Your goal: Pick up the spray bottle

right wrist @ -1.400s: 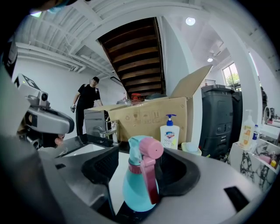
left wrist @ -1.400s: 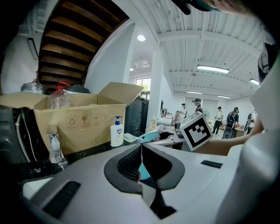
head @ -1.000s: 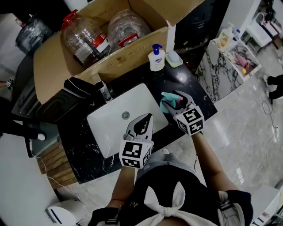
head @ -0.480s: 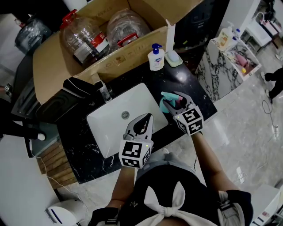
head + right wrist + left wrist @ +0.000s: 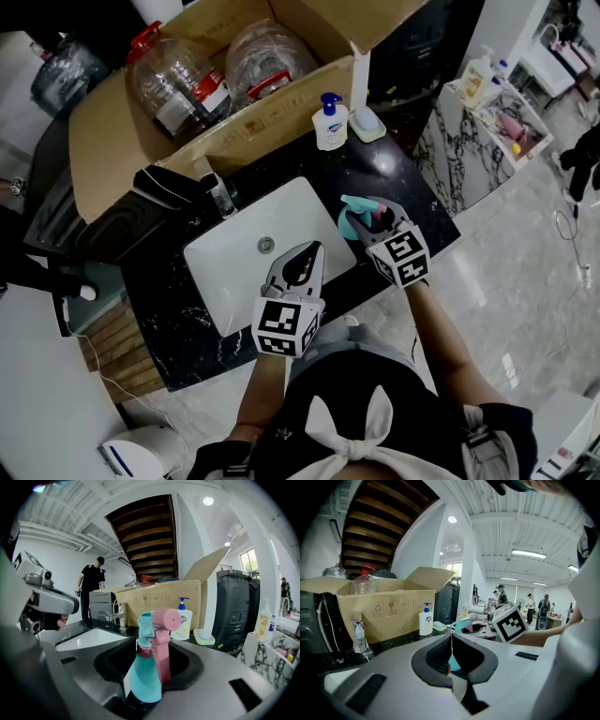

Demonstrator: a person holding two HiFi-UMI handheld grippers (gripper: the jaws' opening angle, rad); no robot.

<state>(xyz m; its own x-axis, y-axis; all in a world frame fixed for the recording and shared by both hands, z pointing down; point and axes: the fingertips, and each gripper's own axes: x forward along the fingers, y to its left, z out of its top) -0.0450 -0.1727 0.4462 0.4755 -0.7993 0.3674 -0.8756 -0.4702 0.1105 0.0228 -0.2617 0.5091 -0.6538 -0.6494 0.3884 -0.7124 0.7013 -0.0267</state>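
Right gripper (image 5: 367, 214): jaws had just been closing, with the spray bottle (image 5: 146, 681) standing upright between them. In the right gripper view the dark pads sat against the teal body on either side. A pale sliver at one pad's edge left me unsure how firm the pinch was. The pink trigger head (image 5: 164, 620) rose above the jaws and pointed away from the camera.

Left gripper (image 5: 451, 644): jaws pressed together to a thin slit, nothing in them. It hung over the near edge of the white sink (image 5: 234, 272), well apart from the bottle, with no part in the pick.

Bottle's place: on the black countertop (image 5: 412, 202), just right of the sink, at the front edge. Its base was hidden by the jaws in every view, so I could not see whether it had left the surface. It appeared level with the counter, so I judged it not yet lifted.

Further out: tap (image 5: 217, 192) behind the sink, soap pump bottle (image 5: 331, 122) at the back, cardboard box (image 5: 234, 131) of clear jugs beyond. None crowded the bottle.

Progress, as a judgement: reach done, jaws around the bottle, grasp at or near completion. Left to do: confirm the squeeze, then raise the bottle clear of the counter.
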